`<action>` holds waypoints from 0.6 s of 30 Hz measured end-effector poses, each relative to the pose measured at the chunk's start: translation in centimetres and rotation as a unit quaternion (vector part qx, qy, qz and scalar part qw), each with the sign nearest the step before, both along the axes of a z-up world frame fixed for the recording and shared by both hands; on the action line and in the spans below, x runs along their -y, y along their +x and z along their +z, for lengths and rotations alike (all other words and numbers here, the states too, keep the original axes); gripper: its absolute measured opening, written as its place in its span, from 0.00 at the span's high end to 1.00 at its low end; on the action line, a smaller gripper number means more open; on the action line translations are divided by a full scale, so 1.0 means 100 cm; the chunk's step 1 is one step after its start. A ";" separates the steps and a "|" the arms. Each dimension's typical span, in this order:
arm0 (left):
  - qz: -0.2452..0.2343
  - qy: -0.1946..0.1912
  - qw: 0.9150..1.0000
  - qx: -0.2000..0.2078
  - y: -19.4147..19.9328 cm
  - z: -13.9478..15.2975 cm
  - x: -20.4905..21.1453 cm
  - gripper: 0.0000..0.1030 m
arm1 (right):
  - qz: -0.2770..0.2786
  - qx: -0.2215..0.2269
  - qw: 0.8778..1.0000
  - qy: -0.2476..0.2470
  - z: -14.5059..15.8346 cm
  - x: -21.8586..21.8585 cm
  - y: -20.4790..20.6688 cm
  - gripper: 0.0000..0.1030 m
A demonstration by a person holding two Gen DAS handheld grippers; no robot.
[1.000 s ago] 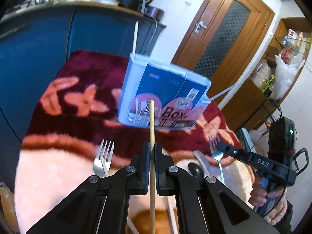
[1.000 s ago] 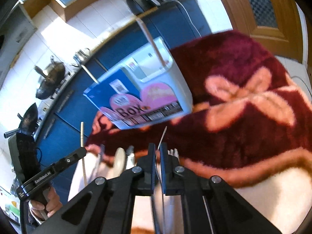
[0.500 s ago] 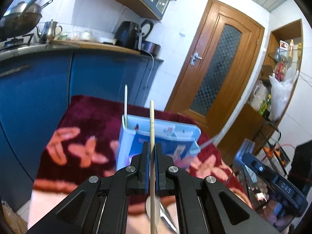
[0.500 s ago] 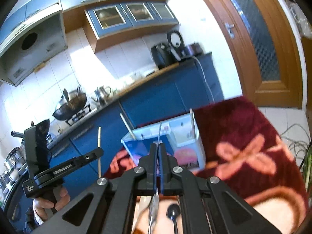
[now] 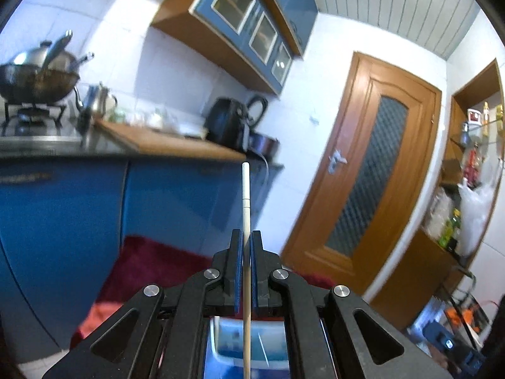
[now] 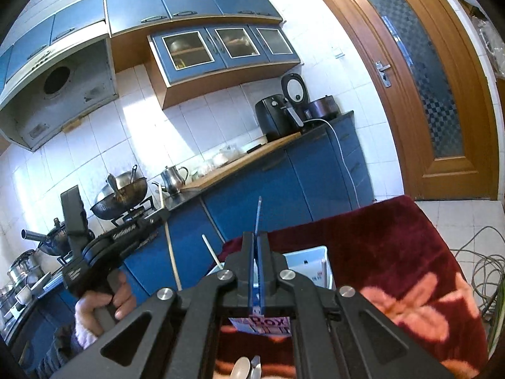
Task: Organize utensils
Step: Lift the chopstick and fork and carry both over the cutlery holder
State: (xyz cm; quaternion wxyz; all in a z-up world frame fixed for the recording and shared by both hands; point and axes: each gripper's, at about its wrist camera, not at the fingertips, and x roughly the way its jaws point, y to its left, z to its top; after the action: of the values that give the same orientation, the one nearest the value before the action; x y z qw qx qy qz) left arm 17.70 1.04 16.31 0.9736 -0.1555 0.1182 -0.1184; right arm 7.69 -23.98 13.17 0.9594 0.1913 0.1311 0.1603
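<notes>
Pale wooden chopstick (image 5: 246,208) held upright, tip high above box; thin metal utensil (image 6: 258,218) held upright too, type not clear; blue-and-white box (image 6: 311,263) stood on red blanket, white sticks poking out; spoon (image 6: 240,367) laid near box.

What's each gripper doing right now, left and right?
Left gripper: jaws shut on a chopstick, which stands upright above the utensil box.
Right gripper: jaws shut on a thin metal utensil; which kind cannot be told.

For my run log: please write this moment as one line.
left gripper: shut on chopstick | right gripper: shut on thin utensil | both raised above box
</notes>
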 end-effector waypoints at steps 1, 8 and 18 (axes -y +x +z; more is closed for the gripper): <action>0.015 -0.001 1.000 0.012 0.005 0.001 0.001 0.96 | 0.000 0.000 1.000 0.000 0.000 0.000 0.000 0.97; 0.055 0.015 0.997 0.049 0.028 -0.015 0.008 0.96 | -0.009 0.023 1.000 0.000 0.017 0.002 0.015 0.97; 0.038 0.027 0.999 0.004 0.044 -0.057 0.013 0.96 | -0.054 0.062 0.997 -0.010 0.031 0.002 0.037 0.97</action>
State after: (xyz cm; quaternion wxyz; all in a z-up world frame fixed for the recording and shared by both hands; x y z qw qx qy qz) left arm 22.09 -0.26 10.66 0.9816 -0.1331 0.1116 -0.0791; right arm 11.44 -24.15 16.23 0.9749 0.1776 0.0622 0.1189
